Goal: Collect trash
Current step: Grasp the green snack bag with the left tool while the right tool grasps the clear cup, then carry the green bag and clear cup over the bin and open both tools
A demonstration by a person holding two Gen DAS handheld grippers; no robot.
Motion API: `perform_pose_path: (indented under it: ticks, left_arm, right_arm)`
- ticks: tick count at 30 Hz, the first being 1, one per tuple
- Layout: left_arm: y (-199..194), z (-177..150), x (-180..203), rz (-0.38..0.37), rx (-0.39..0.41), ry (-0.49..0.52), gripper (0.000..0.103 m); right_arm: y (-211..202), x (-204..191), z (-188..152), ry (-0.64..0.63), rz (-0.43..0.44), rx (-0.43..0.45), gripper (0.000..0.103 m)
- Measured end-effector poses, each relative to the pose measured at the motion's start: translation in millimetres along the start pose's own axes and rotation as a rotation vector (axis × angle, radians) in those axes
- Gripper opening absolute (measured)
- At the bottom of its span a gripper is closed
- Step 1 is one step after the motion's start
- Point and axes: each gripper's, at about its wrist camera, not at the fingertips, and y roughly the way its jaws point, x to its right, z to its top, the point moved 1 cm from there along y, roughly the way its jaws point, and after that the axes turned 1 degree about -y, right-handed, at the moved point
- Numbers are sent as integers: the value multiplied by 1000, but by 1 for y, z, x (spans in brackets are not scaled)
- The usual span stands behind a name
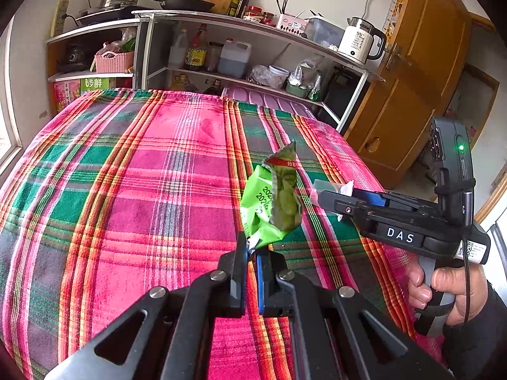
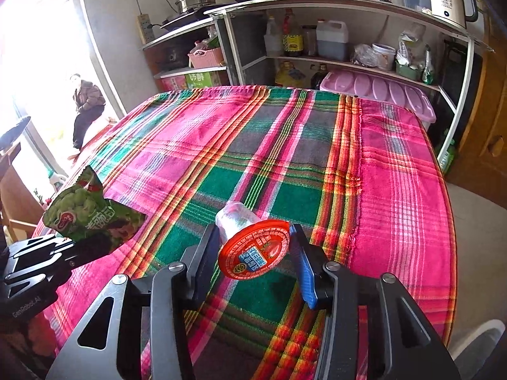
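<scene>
My left gripper is shut on the bottom corner of a crumpled green snack wrapper and holds it upright above the plaid tablecloth. The wrapper also shows in the right wrist view, at the left, held by the left gripper. My right gripper is shut on a small clear plastic cup with a red foil lid, lid toward the camera, above the cloth. In the left wrist view the right gripper is at the right, with the cup at its tip.
A shelf unit with bottles, pots and a white kettle stands behind the table. A wooden door is at the right. A pink plastic box sits past the table's far edge. A person sits outside the window at left.
</scene>
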Motion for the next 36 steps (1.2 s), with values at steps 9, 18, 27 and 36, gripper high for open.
perform_pose_path:
  ticks: [9, 18, 27, 36]
  left_arm:
    - [-17, -7, 24, -15, 13, 35, 4]
    - [-37, -17, 68, -76, 23, 93, 4]
    - [-43, -29, 116, -152, 8, 151, 4]
    - [-34, -39, 165, -223, -28, 216, 5]
  right_arm:
    - [-49, -7, -25, 36, -12, 48, 46]
    - [-110, 1, -65, 88, -60, 93, 46]
    - [-162, 27, -104, 163, -127, 137, 46]
    - [-194, 62, -133, 248, -186, 166, 46]
